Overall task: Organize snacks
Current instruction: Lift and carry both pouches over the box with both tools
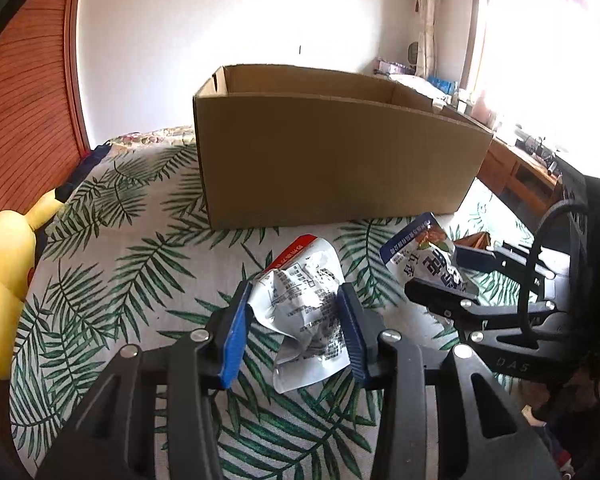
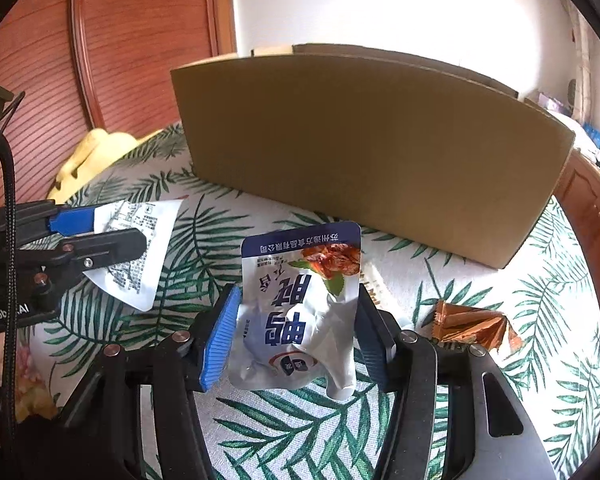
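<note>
A crumpled white snack packet with a red top edge (image 1: 300, 264) sits pinched between the blue pads of my left gripper (image 1: 296, 292), which is shut on it above the leaf-print bedspread (image 1: 140, 280). My right gripper (image 2: 298, 296) is shut on a white and blue snack packet (image 2: 300, 264) printed with a food picture. From the right wrist, the left gripper (image 2: 120, 228) and its white packet (image 2: 140, 264) show at the left. An open cardboard box (image 1: 340, 160) stands just beyond both packets; its inside is hidden. A copper foil wrapper (image 2: 472, 320) lies on the bedspread to the right.
A yellow plush toy (image 1: 4, 264) lies at the left edge by the red wooden headboard (image 1: 28, 100). A wooden desk (image 1: 516, 176) with small items stands at the right under a bright window. Bedspread shows between the grippers and the box.
</note>
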`<move>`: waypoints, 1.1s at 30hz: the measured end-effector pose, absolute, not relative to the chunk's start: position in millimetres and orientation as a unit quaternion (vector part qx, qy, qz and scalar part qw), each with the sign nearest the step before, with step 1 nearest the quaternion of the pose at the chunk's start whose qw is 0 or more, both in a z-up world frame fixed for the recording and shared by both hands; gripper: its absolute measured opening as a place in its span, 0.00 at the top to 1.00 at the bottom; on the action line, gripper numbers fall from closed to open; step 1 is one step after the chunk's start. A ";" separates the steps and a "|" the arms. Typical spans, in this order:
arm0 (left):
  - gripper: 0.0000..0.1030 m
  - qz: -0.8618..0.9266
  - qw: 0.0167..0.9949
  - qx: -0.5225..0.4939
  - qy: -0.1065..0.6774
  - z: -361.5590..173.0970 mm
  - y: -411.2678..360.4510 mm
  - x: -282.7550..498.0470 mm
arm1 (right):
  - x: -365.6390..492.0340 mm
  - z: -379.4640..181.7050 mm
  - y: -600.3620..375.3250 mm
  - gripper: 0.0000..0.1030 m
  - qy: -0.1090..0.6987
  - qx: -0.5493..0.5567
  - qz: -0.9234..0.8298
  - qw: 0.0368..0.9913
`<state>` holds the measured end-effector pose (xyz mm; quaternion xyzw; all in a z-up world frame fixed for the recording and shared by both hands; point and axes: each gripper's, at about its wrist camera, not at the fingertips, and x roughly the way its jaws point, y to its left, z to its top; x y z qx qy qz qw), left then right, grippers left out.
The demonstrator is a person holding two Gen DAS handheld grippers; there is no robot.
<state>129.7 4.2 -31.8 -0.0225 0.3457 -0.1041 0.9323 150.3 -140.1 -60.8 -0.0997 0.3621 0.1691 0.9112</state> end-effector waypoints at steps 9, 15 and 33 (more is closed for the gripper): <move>0.60 -0.109 0.940 -0.031 0.321 -9.9 0.5 127.0 | 147.6 -61.9 -141.4 0.45 0.340 -0.092 0.164 0.921; 0.60 -0.114 0.945 -0.032 0.306 6.7 -2.3 124.7 | 140.5 -60.9 -143.4 0.45 0.326 -0.088 0.157 0.928; 0.60 -0.126 0.958 -0.032 0.256 55.5 -2.0 134.1 | 129.9 -20.9 -144.1 0.45 0.298 -0.091 0.156 0.937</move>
